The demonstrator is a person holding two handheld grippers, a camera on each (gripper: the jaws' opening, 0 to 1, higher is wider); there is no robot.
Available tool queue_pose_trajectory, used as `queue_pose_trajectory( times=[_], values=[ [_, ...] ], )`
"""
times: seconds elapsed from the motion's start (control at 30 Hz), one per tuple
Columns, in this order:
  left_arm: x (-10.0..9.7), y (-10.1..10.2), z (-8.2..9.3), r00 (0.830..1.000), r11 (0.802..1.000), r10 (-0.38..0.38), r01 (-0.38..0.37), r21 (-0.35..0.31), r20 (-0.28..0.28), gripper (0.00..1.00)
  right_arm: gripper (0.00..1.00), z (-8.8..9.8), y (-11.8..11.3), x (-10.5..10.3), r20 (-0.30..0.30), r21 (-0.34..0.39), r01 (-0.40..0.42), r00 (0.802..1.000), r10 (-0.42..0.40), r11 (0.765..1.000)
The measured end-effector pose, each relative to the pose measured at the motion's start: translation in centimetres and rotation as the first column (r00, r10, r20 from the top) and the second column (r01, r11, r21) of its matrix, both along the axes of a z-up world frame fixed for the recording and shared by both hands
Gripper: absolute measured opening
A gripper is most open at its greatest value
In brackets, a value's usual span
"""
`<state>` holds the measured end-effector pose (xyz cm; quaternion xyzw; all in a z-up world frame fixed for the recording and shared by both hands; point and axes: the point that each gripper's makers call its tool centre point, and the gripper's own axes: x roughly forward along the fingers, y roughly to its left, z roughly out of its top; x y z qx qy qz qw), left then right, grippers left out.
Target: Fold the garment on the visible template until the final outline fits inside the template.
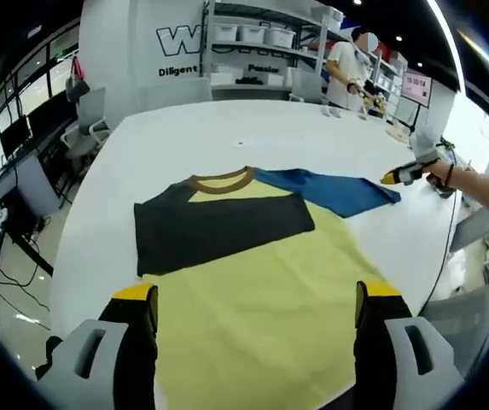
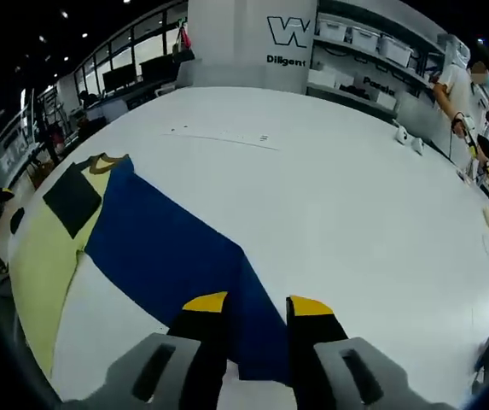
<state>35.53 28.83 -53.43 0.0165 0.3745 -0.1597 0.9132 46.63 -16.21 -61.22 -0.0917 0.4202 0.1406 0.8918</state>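
A yellow T-shirt (image 1: 261, 290) with a brown collar (image 1: 221, 181) lies flat on the white table (image 1: 227, 128). Its dark sleeve (image 1: 218, 226) is folded across the chest. Its blue sleeve (image 1: 338, 192) stretches out to the right. My left gripper (image 1: 259, 295) is wide open above the shirt's lower body, holding nothing. In the left gripper view my right gripper (image 1: 400, 175), held in a hand, sits at the blue sleeve's tip. In the right gripper view my right gripper (image 2: 258, 303) has its jaws a little apart, astride the end of the blue sleeve (image 2: 167, 248).
Faint printed marks (image 2: 218, 137) cross the table beyond the shirt. A person (image 1: 346, 64) stands at the far edge by shelves with bins (image 1: 253, 34). Chairs (image 1: 90, 120) line the left side. Small items (image 2: 406, 137) lie at the far right.
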Motion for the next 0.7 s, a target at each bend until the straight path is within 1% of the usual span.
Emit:
queue_pose_trajectory(
  times=[0.2, 0.37, 0.43, 0.47, 0.5, 0.53, 0.63, 0.7],
  values=[
    [-0.3, -0.1, 0.1, 1.0, 1.0, 0.006, -0.006, -0.012, -0.011, 0.99, 0.24, -1.1, -0.2, -1.8, -0.024, -0.02, -0.015, 1.0, 0.014, 1.0],
    [-0.6, -0.1, 0.2, 1.0, 1.0, 0.006, -0.006, -0.009, -0.013, 0.99, 0.21, -2.1, -0.7, -2.5, -0.046, -0.04, -0.015, 0.999, 0.013, 0.999],
    [-0.6, 0.0, 0.3, 1.0, 1.0, 0.013, -0.013, -0.007, -0.012, 0.99, 0.17, -2.5, -1.2, -2.8, -0.06, -0.068, -0.022, 0.998, 0.018, 0.997],
    [-0.6, 0.0, 0.3, 1.0, 1.0, 0.016, -0.017, -0.013, -0.01, 0.98, 0.14, -2.5, -1.2, -2.8, -0.059, -0.075, -0.025, 0.998, 0.02, 0.997],
    [-0.7, 0.0, 0.3, 1.0, 1.0, 0.02, -0.02, -0.016, -0.013, 0.98, 0.09, -2.6, -1.5, -2.8, -0.059, -0.094, -0.032, 0.998, 0.026, 0.995],
    [-0.7, 0.0, 0.4, 1.0, 1.0, 0.021, -0.022, -0.017, -0.012, 0.98, 0.07, -2.6, -1.7, -2.9, -0.06, -0.116, -0.04, 0.998, 0.033, 0.992],
    [-0.8, -0.1, 0.4, 1.0, 1.0, 0.021, -0.022, -0.016, -0.012, 0.97, 0.03, -2.4, -1.6, -2.9, -0.056, -0.103, -0.035, 0.998, 0.029, 0.994],
    [-0.8, 0.0, 0.4, 1.0, 1.0, 0.023, -0.023, -0.015, -0.017, 0.96, 0.0, -2.4, -1.9, -2.9, -0.059, -0.114, -0.033, 0.998, 0.027, 0.993]
  ],
)
